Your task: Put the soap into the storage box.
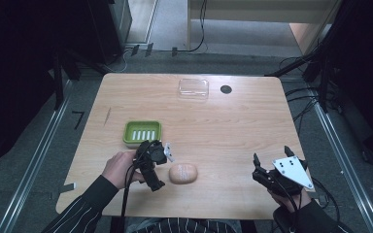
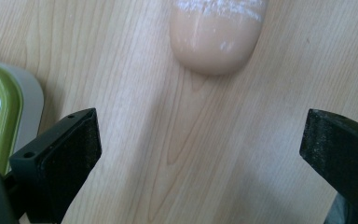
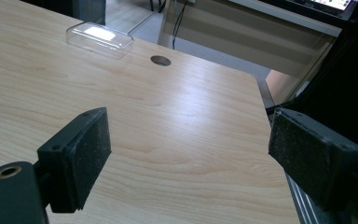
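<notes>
- Table [image 1: 233,131]: pale wood-grain top, smooth, with a soft sheen.
- Soap bar [image 1: 183,173]: peach-coloured, smooth and slightly glossy, with whitish chalky marks on its upper face.
- Soap dish [image 1: 142,132]: green plastic, glossy, with a slotted white insert.
- Lid [image 1: 193,89]: clear plastic, shiny and see-through.
- Left gripper [image 2: 200,154]: black matt jaws with finely rough, grainy pads.
- Right gripper [image 3: 191,163]: black matt jaws with the same grainy pads; flat grey plate on top, smooth.
- Sleeve [image 1: 85,206]: dark cloth with thin pale stripes.
</notes>
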{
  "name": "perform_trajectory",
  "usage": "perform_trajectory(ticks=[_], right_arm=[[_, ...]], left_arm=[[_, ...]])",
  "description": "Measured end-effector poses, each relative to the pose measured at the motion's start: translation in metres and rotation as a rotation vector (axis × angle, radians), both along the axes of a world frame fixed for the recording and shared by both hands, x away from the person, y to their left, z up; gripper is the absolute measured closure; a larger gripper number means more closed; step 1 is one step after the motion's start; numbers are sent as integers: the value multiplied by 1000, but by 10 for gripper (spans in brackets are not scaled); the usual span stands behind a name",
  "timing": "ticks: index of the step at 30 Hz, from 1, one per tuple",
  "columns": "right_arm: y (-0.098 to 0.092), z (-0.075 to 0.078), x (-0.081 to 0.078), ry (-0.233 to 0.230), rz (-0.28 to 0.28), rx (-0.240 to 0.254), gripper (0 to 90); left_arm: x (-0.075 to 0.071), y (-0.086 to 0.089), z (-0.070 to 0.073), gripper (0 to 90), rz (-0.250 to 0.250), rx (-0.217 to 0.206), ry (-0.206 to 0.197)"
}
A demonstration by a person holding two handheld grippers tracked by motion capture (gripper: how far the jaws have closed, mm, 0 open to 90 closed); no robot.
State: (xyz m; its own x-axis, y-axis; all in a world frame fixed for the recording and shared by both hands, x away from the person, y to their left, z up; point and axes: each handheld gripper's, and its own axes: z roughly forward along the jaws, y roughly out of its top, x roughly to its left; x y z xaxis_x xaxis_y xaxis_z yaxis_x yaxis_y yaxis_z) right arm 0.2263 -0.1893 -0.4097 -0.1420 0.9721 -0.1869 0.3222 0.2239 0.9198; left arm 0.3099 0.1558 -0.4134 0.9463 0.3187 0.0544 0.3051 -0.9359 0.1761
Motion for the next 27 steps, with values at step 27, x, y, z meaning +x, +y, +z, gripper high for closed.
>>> perform_trajectory(ticks=[27], right_arm=[[-2,0,-2,-10,-4,6,136]], left_arm=[[17,-59,-23,0,-122,21,40]])
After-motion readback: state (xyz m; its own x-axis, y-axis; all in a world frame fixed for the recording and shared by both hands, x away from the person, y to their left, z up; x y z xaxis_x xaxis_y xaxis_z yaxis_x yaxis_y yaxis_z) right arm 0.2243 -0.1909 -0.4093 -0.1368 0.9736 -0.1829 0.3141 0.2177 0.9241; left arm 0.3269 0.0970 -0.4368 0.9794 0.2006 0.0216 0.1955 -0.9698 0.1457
